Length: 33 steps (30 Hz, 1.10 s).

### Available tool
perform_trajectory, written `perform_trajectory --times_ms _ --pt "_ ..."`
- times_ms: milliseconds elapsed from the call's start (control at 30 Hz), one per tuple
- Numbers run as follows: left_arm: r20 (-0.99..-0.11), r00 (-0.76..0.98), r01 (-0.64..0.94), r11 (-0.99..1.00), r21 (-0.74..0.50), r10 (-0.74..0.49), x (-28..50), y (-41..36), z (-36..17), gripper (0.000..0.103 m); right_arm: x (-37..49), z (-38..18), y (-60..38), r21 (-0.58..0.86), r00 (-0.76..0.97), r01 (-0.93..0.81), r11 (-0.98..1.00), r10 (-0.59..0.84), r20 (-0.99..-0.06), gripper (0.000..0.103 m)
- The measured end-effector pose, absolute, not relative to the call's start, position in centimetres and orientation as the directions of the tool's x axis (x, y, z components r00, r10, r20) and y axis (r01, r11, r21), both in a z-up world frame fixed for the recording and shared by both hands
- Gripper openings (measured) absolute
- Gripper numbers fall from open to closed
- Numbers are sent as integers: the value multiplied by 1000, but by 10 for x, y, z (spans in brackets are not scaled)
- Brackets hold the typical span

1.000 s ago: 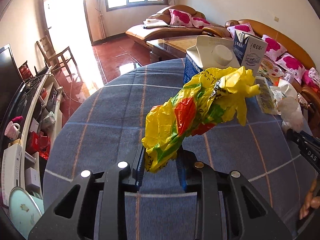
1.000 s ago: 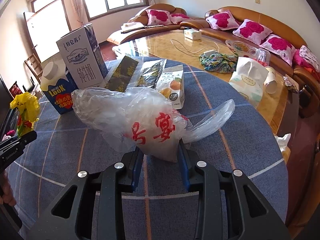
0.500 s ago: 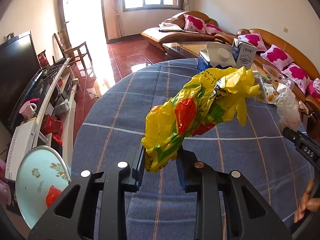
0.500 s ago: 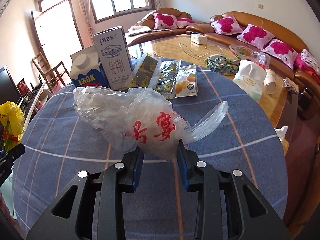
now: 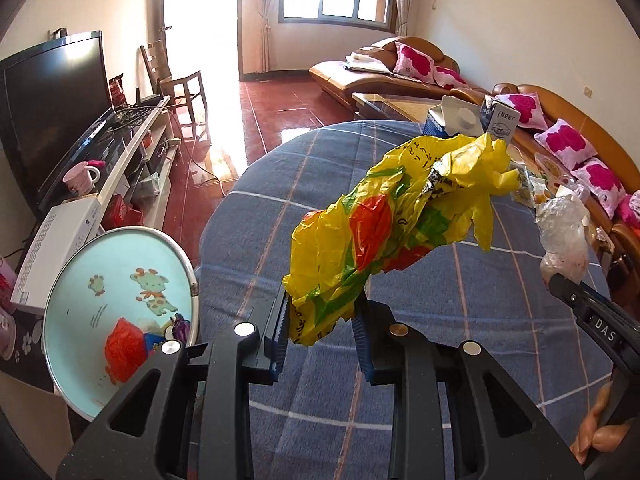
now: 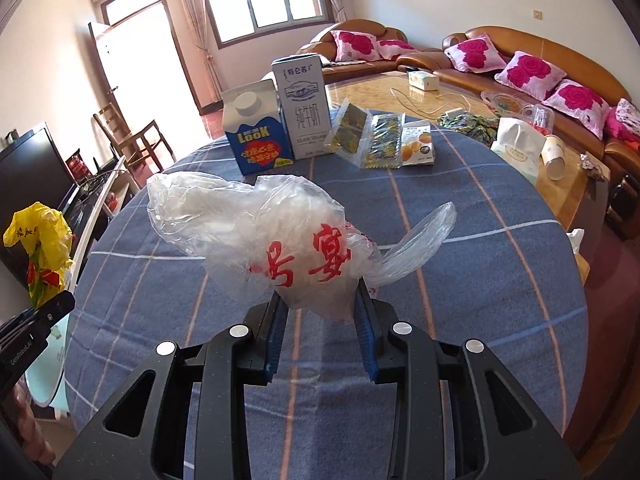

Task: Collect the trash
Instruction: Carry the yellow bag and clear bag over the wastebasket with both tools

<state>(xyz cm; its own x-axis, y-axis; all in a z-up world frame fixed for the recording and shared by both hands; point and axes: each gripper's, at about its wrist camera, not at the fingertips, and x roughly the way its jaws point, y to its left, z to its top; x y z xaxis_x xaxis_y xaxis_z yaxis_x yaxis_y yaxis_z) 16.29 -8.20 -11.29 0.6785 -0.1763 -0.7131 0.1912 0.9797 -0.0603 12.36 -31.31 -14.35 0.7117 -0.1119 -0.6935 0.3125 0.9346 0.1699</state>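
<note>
Left gripper (image 5: 323,334) pinches a crumpled yellow plastic bag (image 5: 400,224) with red and green print; bag sticks up from between the blue pads into the centre of the left wrist frame, clear of the tabletop (image 5: 280,208). Right gripper (image 6: 322,336) pinches a clear plastic bag (image 6: 280,232) with red characters, bag bulging up and left of the pads in mid frame, also lifted off the blue checked cloth.

Lower left of the left wrist frame: a pale blue bin (image 5: 116,280) with a cartoon print, sitting just off the tabletop edge, red wrapper (image 5: 124,350) and a few other scraps inside; what the smaller scraps are, hard to tell. The right gripper with its clear bag shows at the right edge of that frame, fingers of a hand (image 5: 596,432) lower right.

Right wrist frame, upper middle, on the far side of the tabletop: blue LOOK carton (image 6: 256,132) touching a taller white milk carton (image 6: 304,108), both upright; just right of them two dark snack packets (image 6: 368,136) and a small orange-print box (image 6: 418,146). Yellow bag visible again at the left edge. Coffee table (image 6: 400,88) beyond with tissue pack (image 6: 518,148) and tipped paper cup (image 6: 554,156). Sofa (image 6: 540,64) with pink cushions behind. TV (image 5: 52,104) in the upper left of the left wrist frame
</note>
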Motion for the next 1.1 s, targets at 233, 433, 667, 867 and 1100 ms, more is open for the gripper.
perform_trajectory --times_ms 233,433,667,867,1100 --pt "-706 695 138 989 -56 -137 144 -53 -114 28 114 -141 -280 182 722 257 949 -63 -689 33" --pt "-690 716 97 994 -52 -106 132 -28 -108 28 108 -138 -257 190 732 212 959 -27 -681 33" --pt "-688 722 52 997 -48 -71 125 -2 -107 28 105 -134 -233 200 735 159 967 19 -678 33" --pt "-681 731 17 999 -52 -48 121 20 -104 28 107 -131 -212 200 736 116 973 51 -675 33" --pt "-679 734 -34 998 -59 -15 119 48 -102 28 111 -129 -184 196 733 58 979 91 -675 33"
